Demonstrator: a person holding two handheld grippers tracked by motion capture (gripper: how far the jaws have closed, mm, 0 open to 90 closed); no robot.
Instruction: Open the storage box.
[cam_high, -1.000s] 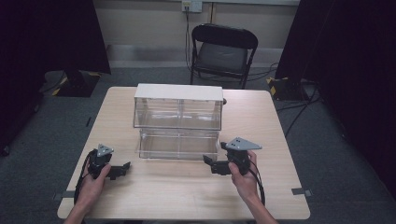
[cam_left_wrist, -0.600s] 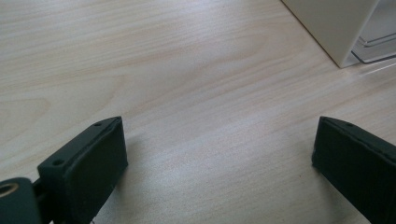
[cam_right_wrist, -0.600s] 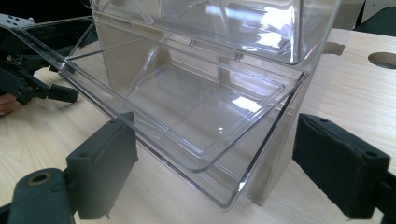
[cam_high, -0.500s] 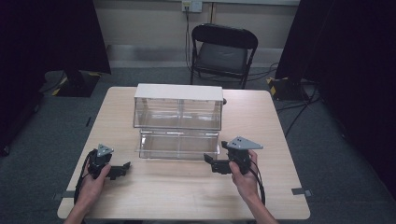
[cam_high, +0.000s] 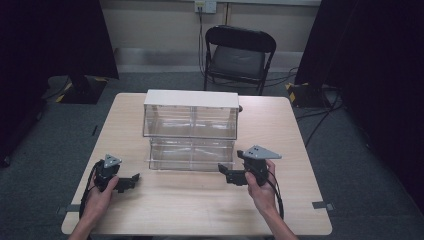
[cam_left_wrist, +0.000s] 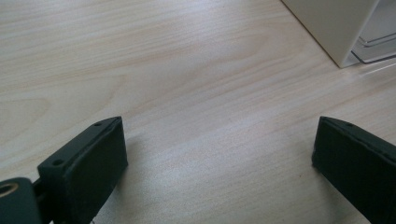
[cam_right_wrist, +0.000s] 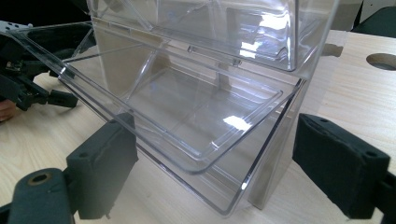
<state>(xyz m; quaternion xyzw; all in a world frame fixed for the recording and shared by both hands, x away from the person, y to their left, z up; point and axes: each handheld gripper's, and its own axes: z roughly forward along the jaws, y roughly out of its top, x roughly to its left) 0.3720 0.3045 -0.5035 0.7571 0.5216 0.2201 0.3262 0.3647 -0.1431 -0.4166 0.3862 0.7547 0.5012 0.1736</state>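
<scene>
- High view: a clear two-tier drawer cabinet (cam_high: 190, 129) with a white top stands at the middle of the wooden surface (cam_high: 200, 200). Its lower drawer (cam_high: 191, 155) is tilted out toward the person. The left gripper (cam_high: 131, 180) lies on the surface near the front left corner, held by the left hand (cam_high: 100, 192), well apart from the cabinet. The right gripper (cam_high: 225, 172), held by the right hand (cam_high: 260, 185), sits just beside the drawer's front right corner. A black folding chair (cam_high: 239, 52) stands behind the surface. Compared with the frame half a second earlier, both grippers and the drawer keep nearly the same places.
- Left gripper view: the jaws stand released, wide apart, with bare wooden surface between them. The cabinet's white side wall (cam_left_wrist: 334, 25) appears at upper right.
- Right gripper view: the jaws stand released, grasping nothing. The tilted lower drawer's clear front edge (cam_right_wrist: 187, 154) lies between and just beyond them; the upper drawer (cam_right_wrist: 210, 25) is closed above it. The other gripper shows far off at left.
</scene>
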